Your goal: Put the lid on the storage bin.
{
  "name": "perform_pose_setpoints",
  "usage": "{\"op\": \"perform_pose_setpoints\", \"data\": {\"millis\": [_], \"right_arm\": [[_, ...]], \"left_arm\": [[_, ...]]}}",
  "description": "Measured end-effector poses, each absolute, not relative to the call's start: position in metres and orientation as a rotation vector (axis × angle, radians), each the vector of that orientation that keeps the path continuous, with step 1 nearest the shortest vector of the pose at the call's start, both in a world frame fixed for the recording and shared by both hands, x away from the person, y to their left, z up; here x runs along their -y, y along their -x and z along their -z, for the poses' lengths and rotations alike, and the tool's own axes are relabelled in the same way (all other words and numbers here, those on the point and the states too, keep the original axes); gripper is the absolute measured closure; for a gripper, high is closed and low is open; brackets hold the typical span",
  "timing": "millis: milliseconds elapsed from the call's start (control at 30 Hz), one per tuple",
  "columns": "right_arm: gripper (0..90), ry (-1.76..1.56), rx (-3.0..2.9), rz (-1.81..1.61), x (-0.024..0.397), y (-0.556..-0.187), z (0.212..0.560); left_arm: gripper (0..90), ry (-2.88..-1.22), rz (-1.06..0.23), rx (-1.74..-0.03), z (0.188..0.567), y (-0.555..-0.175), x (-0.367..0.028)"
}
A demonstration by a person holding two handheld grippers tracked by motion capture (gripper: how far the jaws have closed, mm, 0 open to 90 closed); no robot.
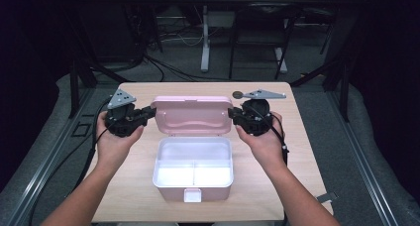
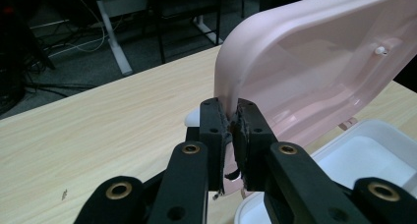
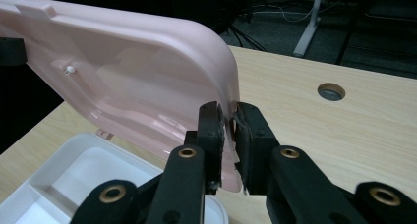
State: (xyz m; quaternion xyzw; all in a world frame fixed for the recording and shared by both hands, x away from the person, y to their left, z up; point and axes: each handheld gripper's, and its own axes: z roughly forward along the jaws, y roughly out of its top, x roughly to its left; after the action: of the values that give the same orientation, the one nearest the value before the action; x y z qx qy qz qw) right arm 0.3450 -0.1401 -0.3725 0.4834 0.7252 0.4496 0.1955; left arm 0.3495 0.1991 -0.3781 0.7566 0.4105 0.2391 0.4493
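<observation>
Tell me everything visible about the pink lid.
The pink lid looks like glossy moulded plastic with rounded corners and a raised rim. It stands open, roughly upright behind the white-lined box. The left gripper clamps one side edge, the right gripper the other. A small white peg shows on its inner face.

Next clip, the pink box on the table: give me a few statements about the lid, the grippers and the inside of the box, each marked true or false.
1. The lid of the box stands open. True.
2. The left gripper is shut on the lid's side edge. True.
3. The right gripper hangs free above the table. False: it is shut on the lid's other side edge.
4. The box holds a white tray with compartments. True.
5. The tray is full of tools. False: its compartments look empty.
</observation>
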Motion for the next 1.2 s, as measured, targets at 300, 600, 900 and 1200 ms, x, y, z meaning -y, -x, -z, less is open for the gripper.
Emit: {"op": "perform_pose_setpoints", "data": {"millis": [300, 600, 900, 1200], "right_arm": [[79.7, -1.347, -2.03, -1.249, 0.141, -0.335, 0.372], [77.7, -1.315, -2.056, -1.296, 0.143, -0.326, 0.372], [76.4, -1.283, -2.06, -1.293, 0.143, -0.318, 0.373], [75.7, -1.27, -2.072, -1.292, 0.144, -0.313, 0.374]], "left_arm": [[81.2, -1.878, -0.589, -0.995, 0.378, -0.341, -0.199], [80.5, -1.874, -0.562, -0.975, 0.38, -0.334, -0.203], [79.5, -1.885, -0.551, -0.958, 0.381, -0.327, -0.204], [78.2, -1.9, -0.52, -0.945, 0.383, -0.321, -0.207]]}}
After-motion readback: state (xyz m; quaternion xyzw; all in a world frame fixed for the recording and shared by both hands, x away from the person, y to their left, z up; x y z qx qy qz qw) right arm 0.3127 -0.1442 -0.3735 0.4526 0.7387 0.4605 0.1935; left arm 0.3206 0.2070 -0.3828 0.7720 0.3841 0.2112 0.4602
